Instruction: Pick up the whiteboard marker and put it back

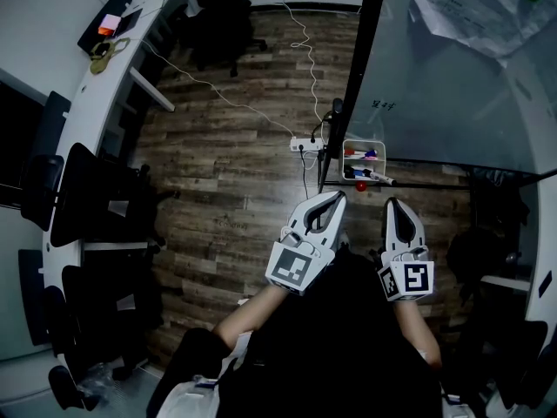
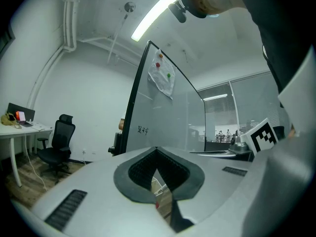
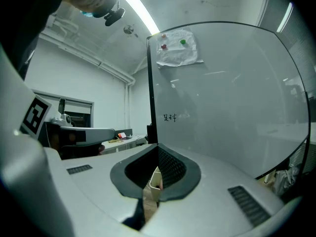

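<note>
The whiteboard marker [image 1: 375, 178], a slim white barrel with a dark end, is seen lying across the front of a white wire basket [image 1: 364, 141] set at the foot of the whiteboard [image 1: 452, 94]. Other markers [image 1: 369, 154] with red and purple parts are held in the same basket, and a small red round thing [image 1: 360, 185] is seen just beside the marker. The marker is touched by neither gripper. The left gripper [image 1: 334, 198] and the right gripper [image 1: 393, 204], both of smooth grey plastic with ribbed dark pads, are held near the basket. Each has its jaws brought together at the tips, with nothing caught between them. A crumpled paper sheet [image 1: 470, 11] is fixed to the glossy board, and a wood-plank floor [image 1: 218, 190] is seen below.
</note>
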The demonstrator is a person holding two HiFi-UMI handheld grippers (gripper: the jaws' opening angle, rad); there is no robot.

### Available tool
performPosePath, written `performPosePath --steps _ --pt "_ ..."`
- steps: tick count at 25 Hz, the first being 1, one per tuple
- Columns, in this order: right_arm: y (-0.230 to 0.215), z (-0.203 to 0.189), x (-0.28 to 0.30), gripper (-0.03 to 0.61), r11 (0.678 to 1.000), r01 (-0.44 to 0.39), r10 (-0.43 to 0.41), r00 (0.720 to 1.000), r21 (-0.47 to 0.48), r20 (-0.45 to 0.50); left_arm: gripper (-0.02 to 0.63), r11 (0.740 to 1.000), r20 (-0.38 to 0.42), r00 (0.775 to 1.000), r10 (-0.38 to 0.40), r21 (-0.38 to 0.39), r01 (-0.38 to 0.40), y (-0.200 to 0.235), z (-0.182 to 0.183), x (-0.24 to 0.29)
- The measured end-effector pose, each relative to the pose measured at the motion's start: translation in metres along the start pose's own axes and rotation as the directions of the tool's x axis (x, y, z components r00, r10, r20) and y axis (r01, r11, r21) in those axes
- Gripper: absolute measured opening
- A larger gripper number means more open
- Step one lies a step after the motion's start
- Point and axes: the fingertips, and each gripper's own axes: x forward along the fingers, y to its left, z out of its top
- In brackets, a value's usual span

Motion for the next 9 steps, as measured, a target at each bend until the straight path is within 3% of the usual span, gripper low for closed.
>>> performPosePath --steps 4,9 --pt "-0.0016 -0.0018 -0.0002 0.014 1.0 -0.001 0.001 1.0 0.004 -0.003 0.008 1.0 0.011 1.0 0.009 -0.03 -0.008 -0.0004 0.0013 0.0009" --pt "-0.0041 -0.0035 -0.001 0.014 1.0 0.004 -0.004 1.0 0.012 -0.005 0.008 1.0 -0.006 1.0 -0.001 0.005 0.001 -0.0015 -0.0013 0.0018"
